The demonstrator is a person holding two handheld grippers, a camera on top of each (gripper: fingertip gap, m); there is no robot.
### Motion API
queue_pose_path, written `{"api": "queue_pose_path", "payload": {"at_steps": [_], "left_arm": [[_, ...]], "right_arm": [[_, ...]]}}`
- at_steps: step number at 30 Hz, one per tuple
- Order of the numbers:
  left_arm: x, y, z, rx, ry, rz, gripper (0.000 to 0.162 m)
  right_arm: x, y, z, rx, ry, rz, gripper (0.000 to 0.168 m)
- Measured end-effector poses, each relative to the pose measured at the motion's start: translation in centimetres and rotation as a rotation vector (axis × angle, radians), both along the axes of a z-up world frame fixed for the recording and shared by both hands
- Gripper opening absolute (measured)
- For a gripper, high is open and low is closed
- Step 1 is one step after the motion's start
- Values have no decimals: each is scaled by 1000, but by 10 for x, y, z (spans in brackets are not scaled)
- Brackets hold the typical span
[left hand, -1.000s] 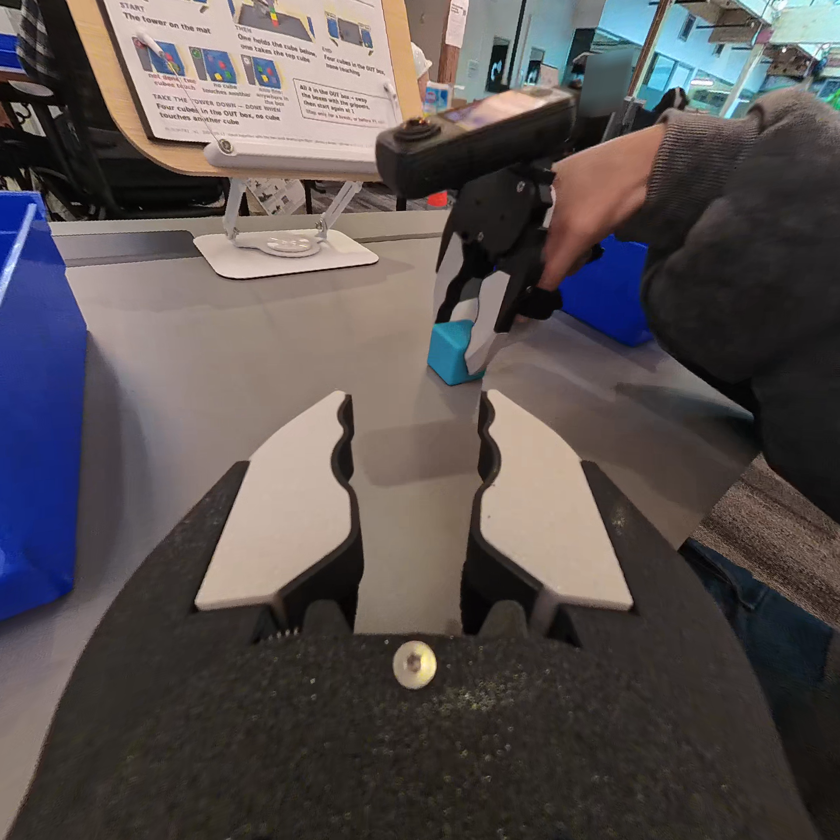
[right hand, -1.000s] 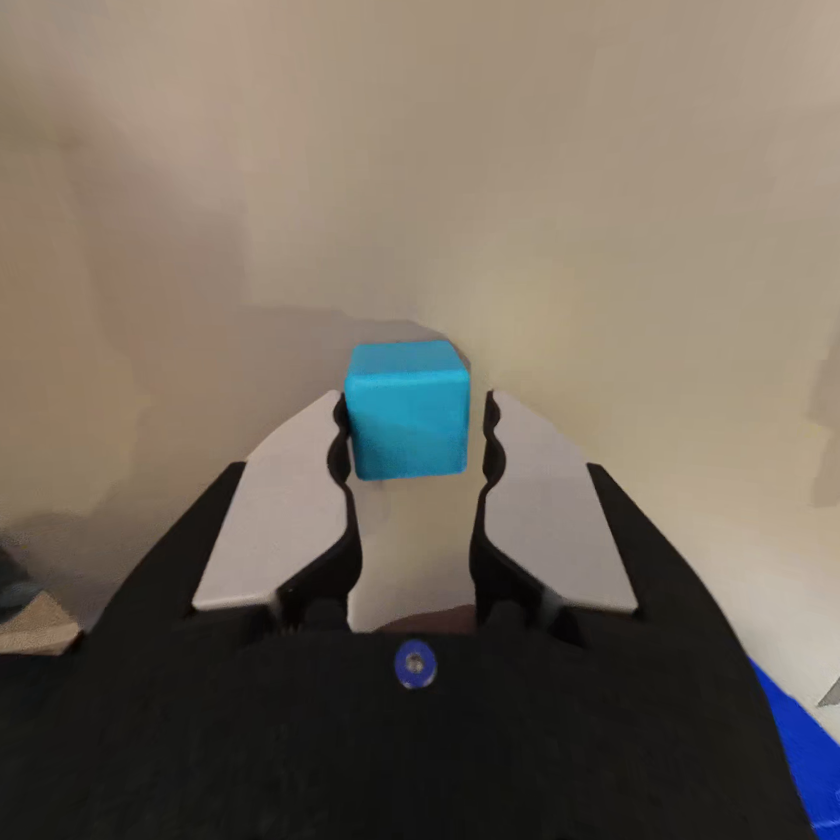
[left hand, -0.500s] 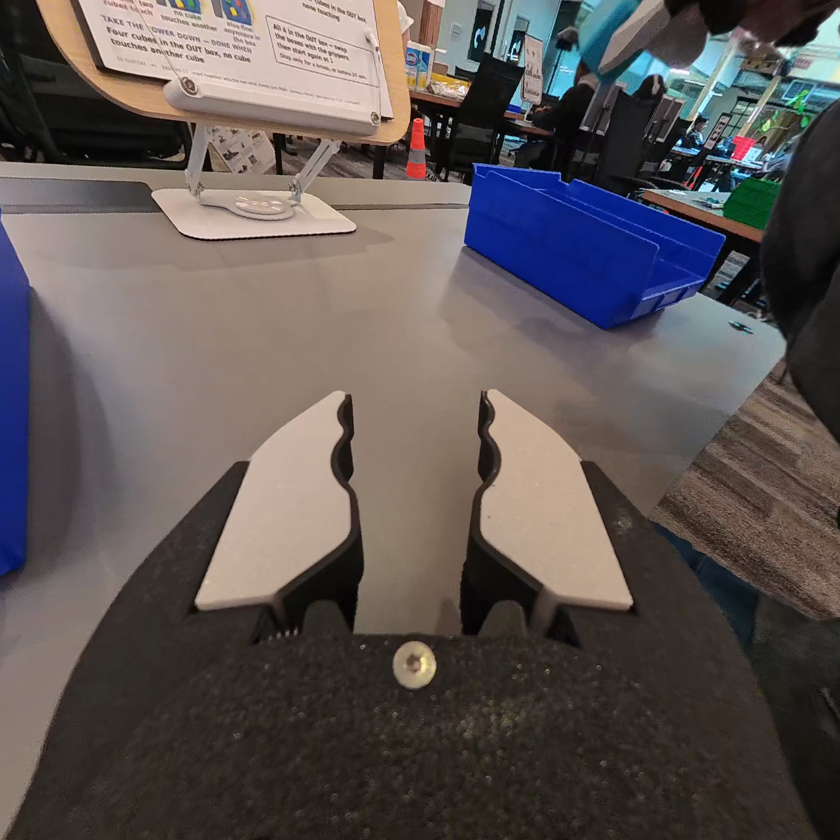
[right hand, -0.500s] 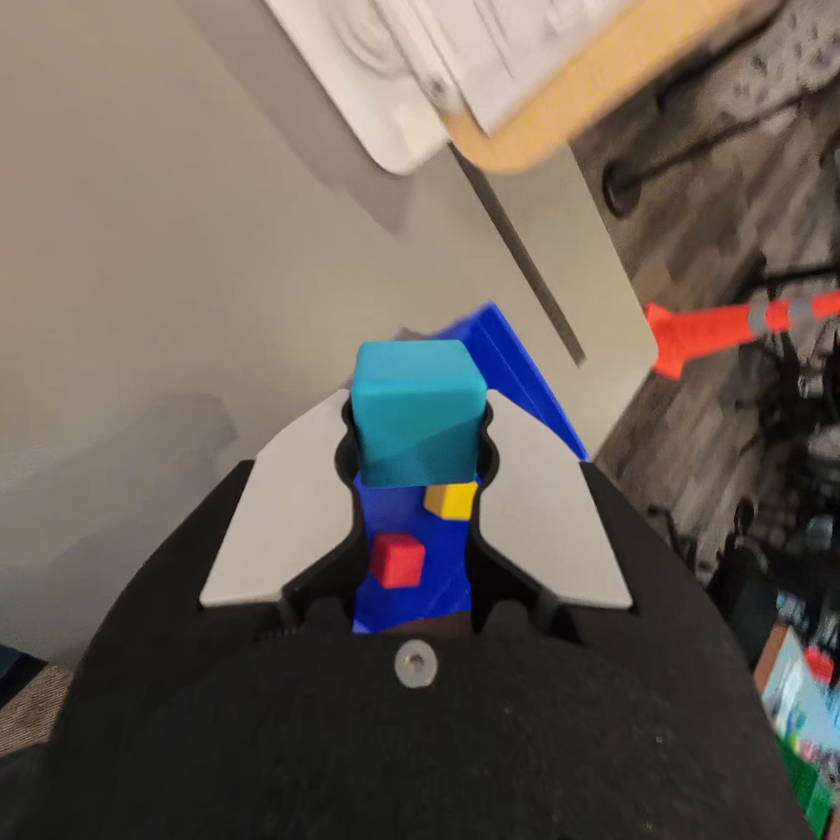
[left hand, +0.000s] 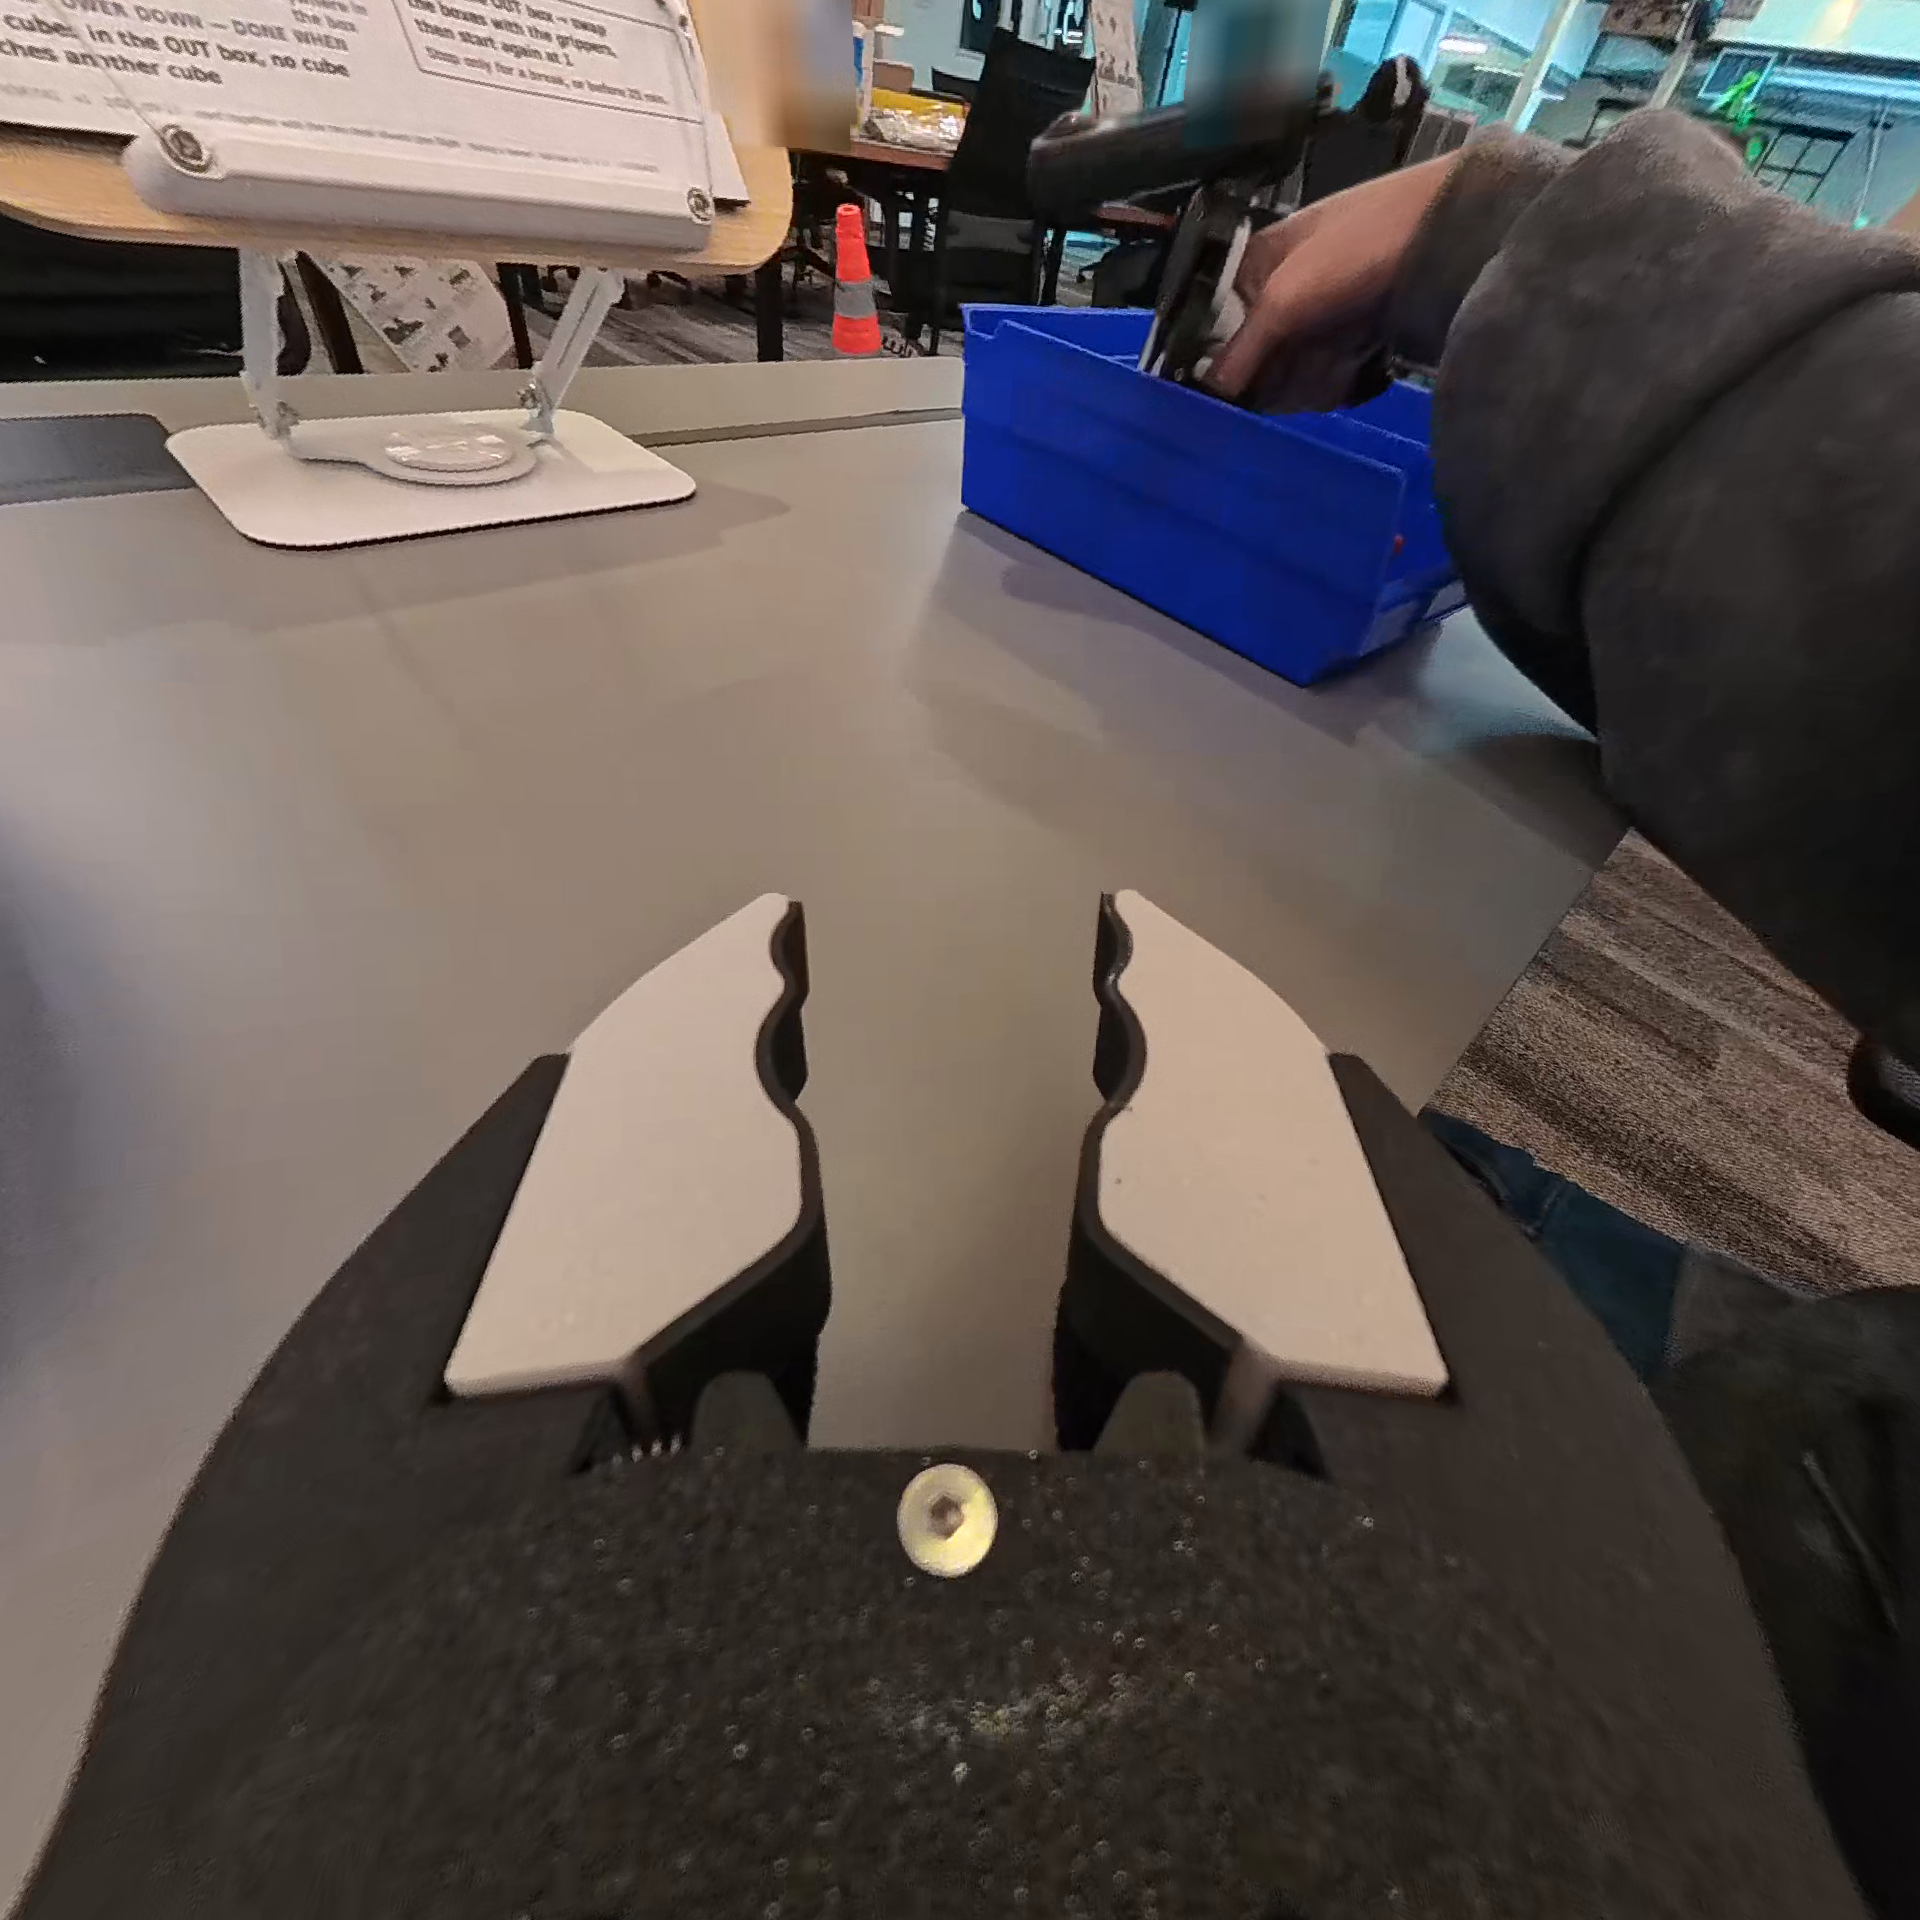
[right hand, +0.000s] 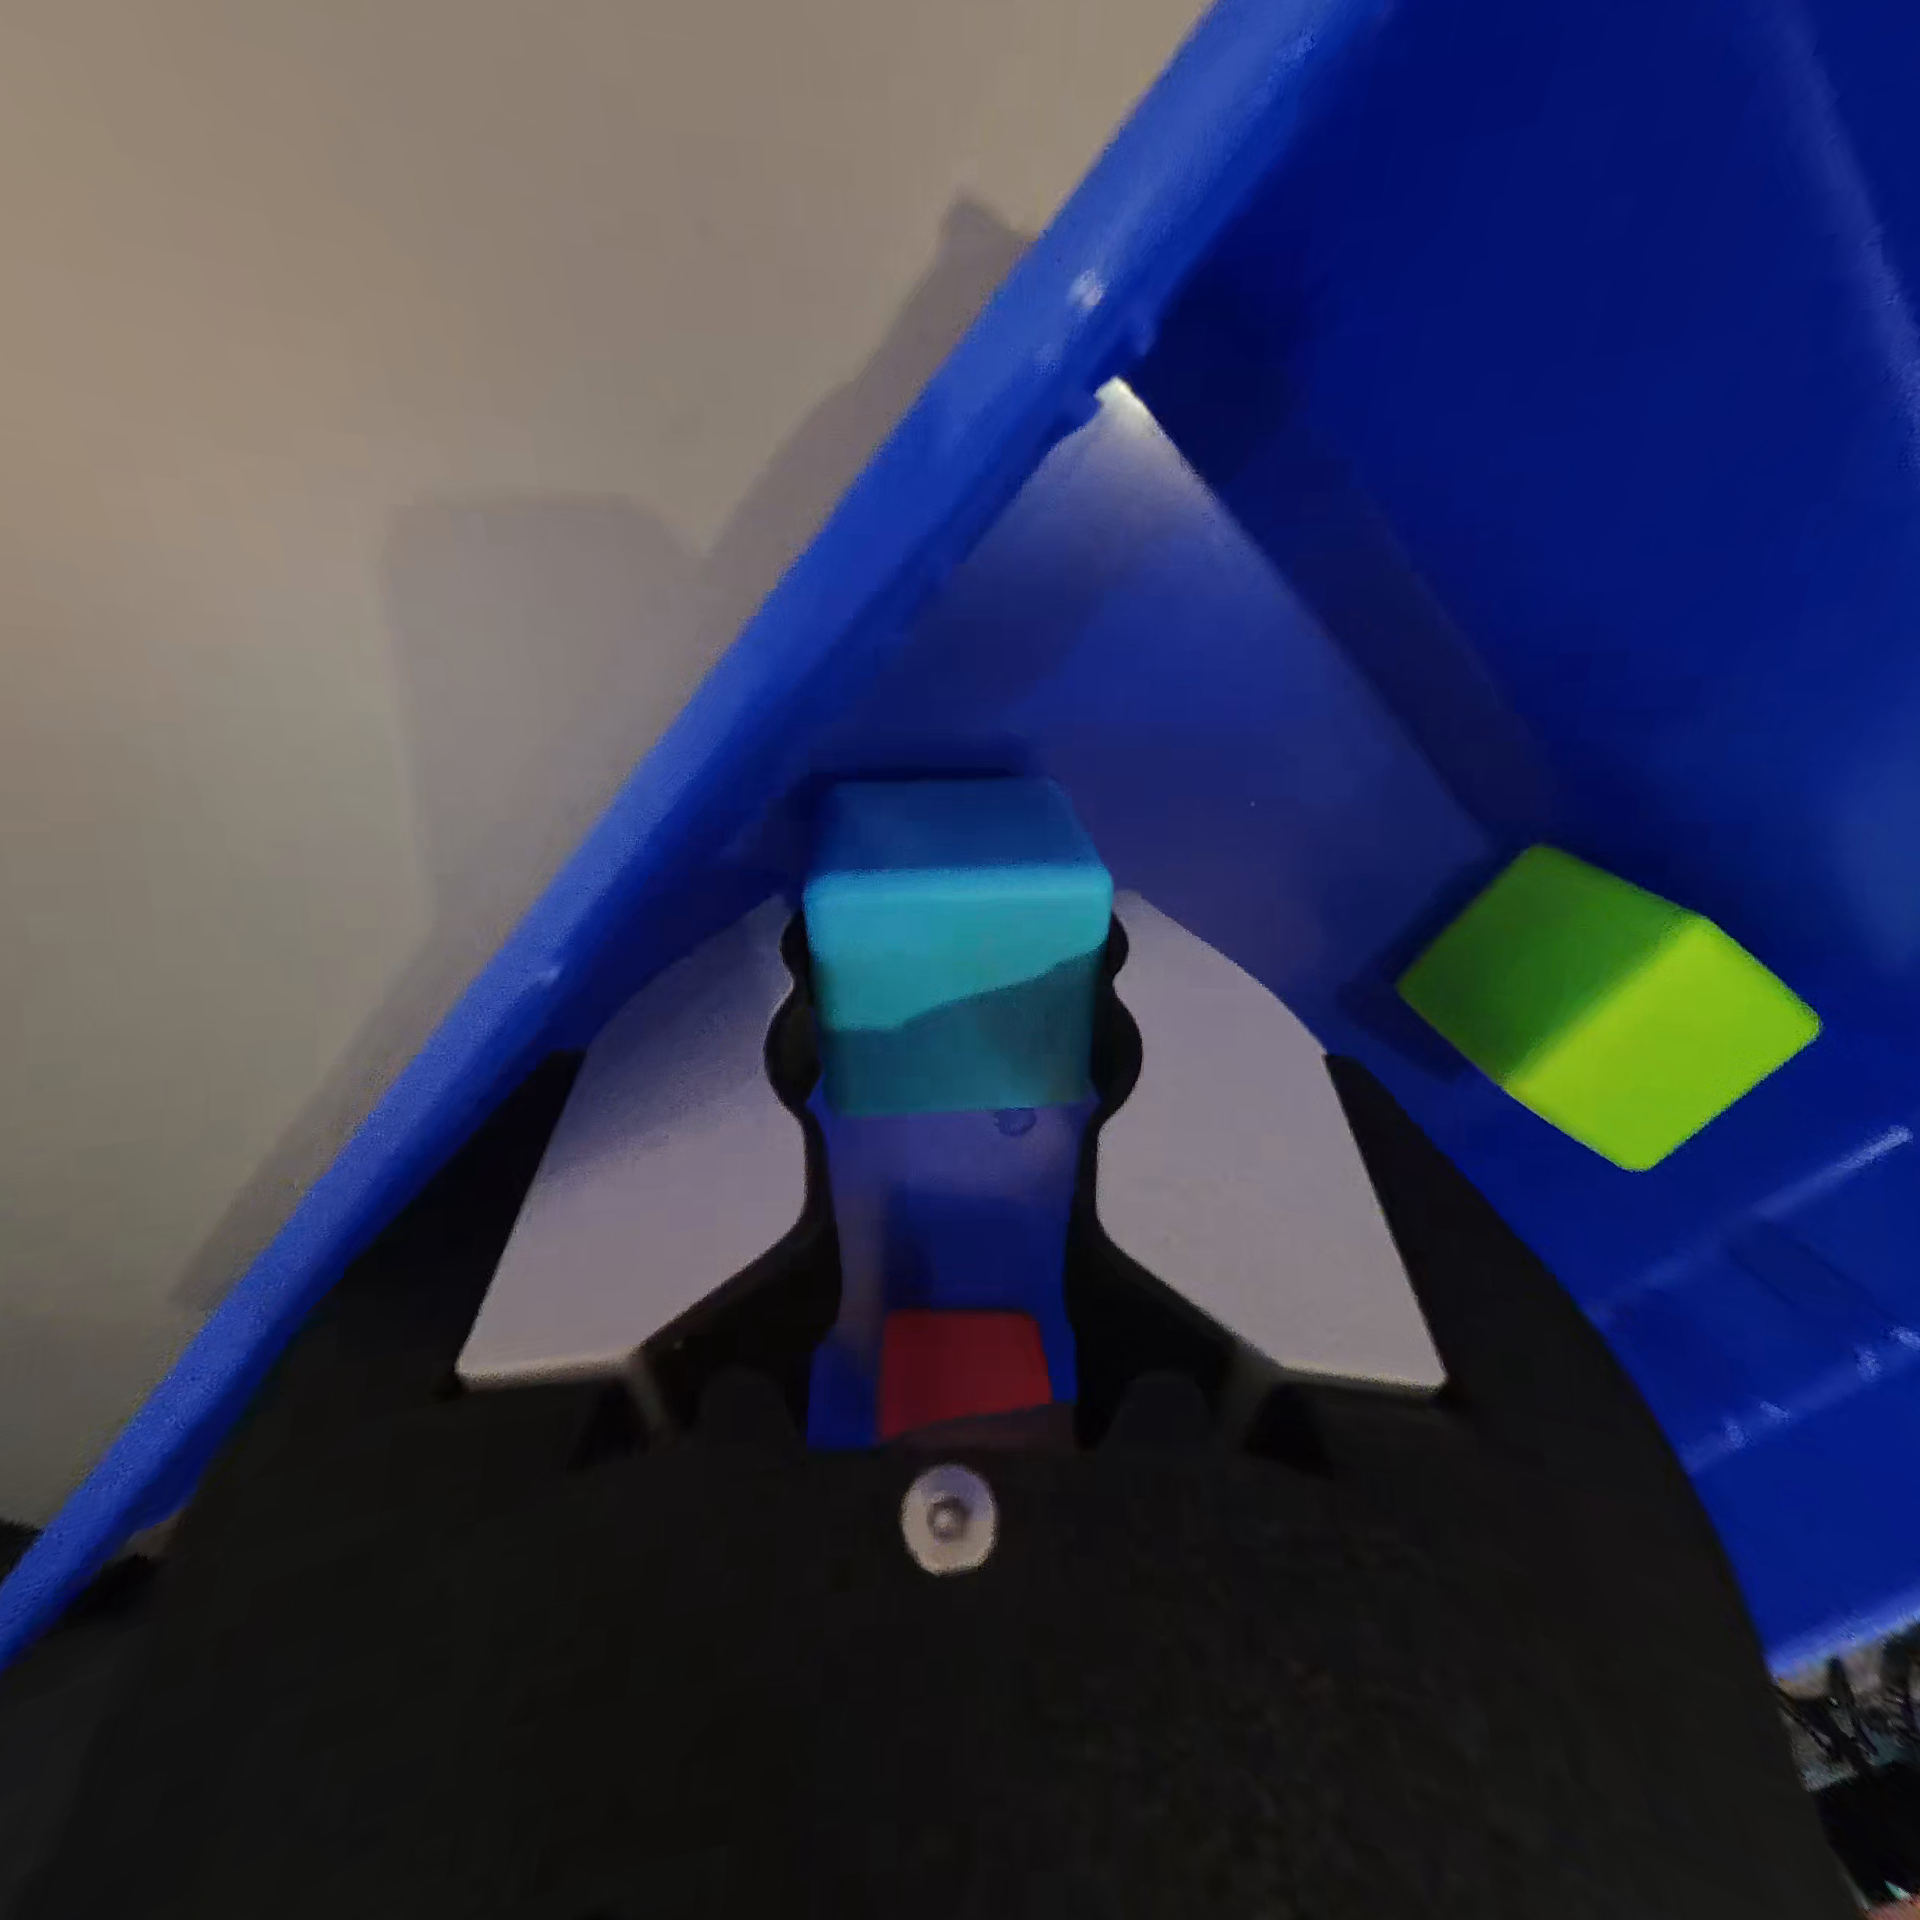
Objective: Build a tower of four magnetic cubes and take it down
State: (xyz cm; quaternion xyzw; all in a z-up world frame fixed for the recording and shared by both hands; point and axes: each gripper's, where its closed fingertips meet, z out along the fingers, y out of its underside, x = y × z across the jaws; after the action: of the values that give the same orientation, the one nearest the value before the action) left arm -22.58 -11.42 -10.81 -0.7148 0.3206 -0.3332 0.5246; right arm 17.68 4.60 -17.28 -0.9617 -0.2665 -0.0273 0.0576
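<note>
Teal cube (right hand: 951,945) sits clamped between the tips of my right tongs (right hand: 954,997), squarely gripped on two opposite faces, top face tilted slightly toward the camera. It hangs inside the blue bin (right hand: 1558,436), close to the bin's left wall and near a corner; I cannot tell whether it is touching the floor of the bin yet. Directly below and nearer me, a red cube (right hand: 961,1371) shows through the gap between the tongs. A green cube (right hand: 1605,1003) lies on the bin floor to the right, apart from the teal one.

Judgement: the take-down is nearly finished and this is a drop-off. The relation that matters is teal cube to red cube. Being magnetic, they could snap together if I let go too close, so the release wants to happen farther into the corner.

Left tongs (left hand: 948,997) are held moderately wide and empty, hovering low over the grey bench (left hand: 520,748), well to the left of the bin (left hand: 1195,499). From there, my right hand (left hand: 1288,301) reaches down into the bin, wrist angled steeply, grey sleeve (left hand: 1683,499) across the near right. A document stand (left hand: 436,457) is at the far left.
</note>
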Motion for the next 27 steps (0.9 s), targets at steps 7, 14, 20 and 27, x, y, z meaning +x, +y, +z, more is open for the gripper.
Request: {"api": "queue_pose_path", "payload": {"at_steps": [7, 14, 20, 27], "left_arm": [[4, 2, 4, -2, -25, -18, 53], [9, 3, 9, 11, -31, -13, 51], [-6, 16, 21, 114, -12, 111, 52], [-5, 22, 30, 106, -88, 146, 52]], "right_arm": [[10, 2, 3, 77, -19, -19, 62], [-23, -55, 143, 830, 110, -104, 62], [-177, -168, 126, 1175, 733, -92, 50], [-240, -214, 86, 1188, 734, -31, 51]]}}
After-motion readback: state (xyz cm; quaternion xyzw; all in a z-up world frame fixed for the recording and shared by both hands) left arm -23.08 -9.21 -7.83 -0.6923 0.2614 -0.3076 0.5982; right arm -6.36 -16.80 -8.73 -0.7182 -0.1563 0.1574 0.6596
